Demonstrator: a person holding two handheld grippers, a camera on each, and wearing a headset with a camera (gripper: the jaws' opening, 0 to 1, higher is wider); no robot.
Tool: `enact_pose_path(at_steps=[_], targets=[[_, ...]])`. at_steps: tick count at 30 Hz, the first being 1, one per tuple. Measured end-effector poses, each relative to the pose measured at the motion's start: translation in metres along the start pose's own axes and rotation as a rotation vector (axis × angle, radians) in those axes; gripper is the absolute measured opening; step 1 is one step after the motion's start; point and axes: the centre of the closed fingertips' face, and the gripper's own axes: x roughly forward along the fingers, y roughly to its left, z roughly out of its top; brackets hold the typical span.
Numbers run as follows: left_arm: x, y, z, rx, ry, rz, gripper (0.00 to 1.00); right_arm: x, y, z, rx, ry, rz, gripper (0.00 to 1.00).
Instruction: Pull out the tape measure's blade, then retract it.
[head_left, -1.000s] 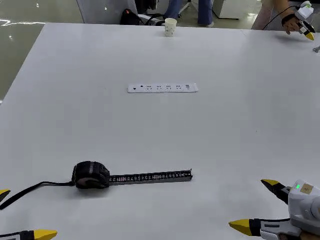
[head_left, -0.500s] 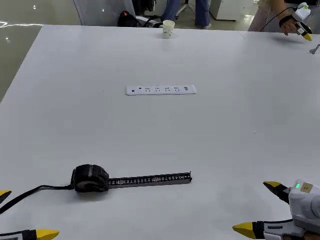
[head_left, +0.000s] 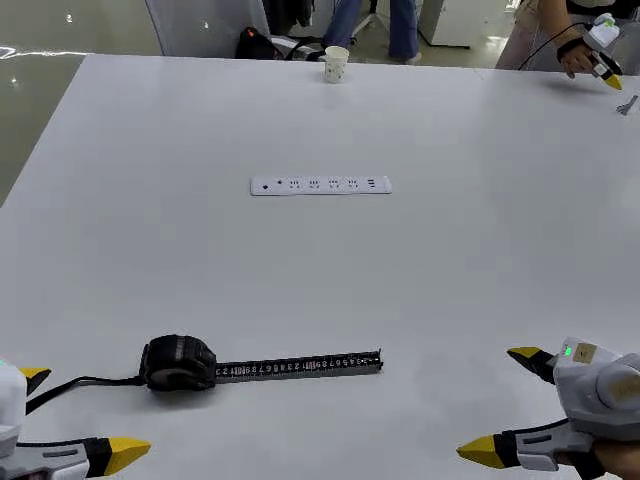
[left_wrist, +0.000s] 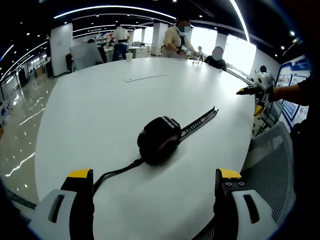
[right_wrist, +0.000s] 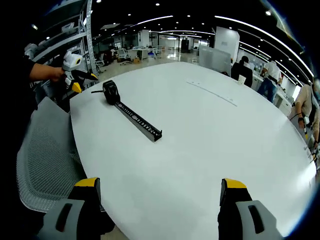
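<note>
At the near left edge of the white table (head_left: 450, 250), the left gripper (head_left: 80, 413) is released, its yellow-tipped jaws spread wide and holding nothing. A black strap (head_left: 95, 382) runs from the gap between those jaws rightward to the tape measure (head_left: 178, 362). The tape measure's dark round case rests on the table, just right of the left gripper and slightly farther, near it but not touching. In the left gripper view the case sits centred ahead of the open jaws.

The blade (head_left: 300, 366) is pulled out of the case and lies flat on the table, pointing right. Its hooked end stops about midway across the near part of the table.

Farther right, well apart from the blade's end and a little nearer, the right gripper (head_left: 502, 403) is also released, with jaws parted and empty. In its own view the tape measure lies off to the far left.

Toward the far side, a white power strip (head_left: 320, 185) lies mid-table. A paper cup (head_left: 337, 63) stands at the far edge.
</note>
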Motion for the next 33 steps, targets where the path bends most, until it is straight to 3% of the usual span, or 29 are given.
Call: enact_pose_path(at_steps=[5,6,8,9,14,21,33], targets=[[0.010,-0.005,0.014,-0.034,-0.026,0.007,0.99,0.008,-0.002,0.006,-0.057,0.039,0.038,0.99],[0.013,-0.004,0.018,-0.056,-0.032,0.029,0.99,0.011,-0.001,0.008,-0.067,0.047,0.053,0.99],[0.017,0.009,0.026,-0.099,-0.065,0.123,0.99,0.014,0.000,0.009,-0.068,0.068,0.077,0.99],[0.018,0.005,0.031,-0.098,-0.076,0.102,0.99,0.016,0.000,0.010,-0.076,0.070,0.084,0.99],[0.023,0.001,0.045,-0.160,-0.105,0.115,0.99,0.023,-0.002,0.015,-0.105,0.094,0.112,0.99],[0.034,-0.007,0.047,-0.162,-0.098,0.139,0.99,0.036,0.000,0.022,-0.171,0.126,0.152,0.99],[0.058,-0.020,0.060,-0.176,-0.141,0.182,0.99,0.065,0.003,0.044,-0.264,0.162,0.215,0.99]])
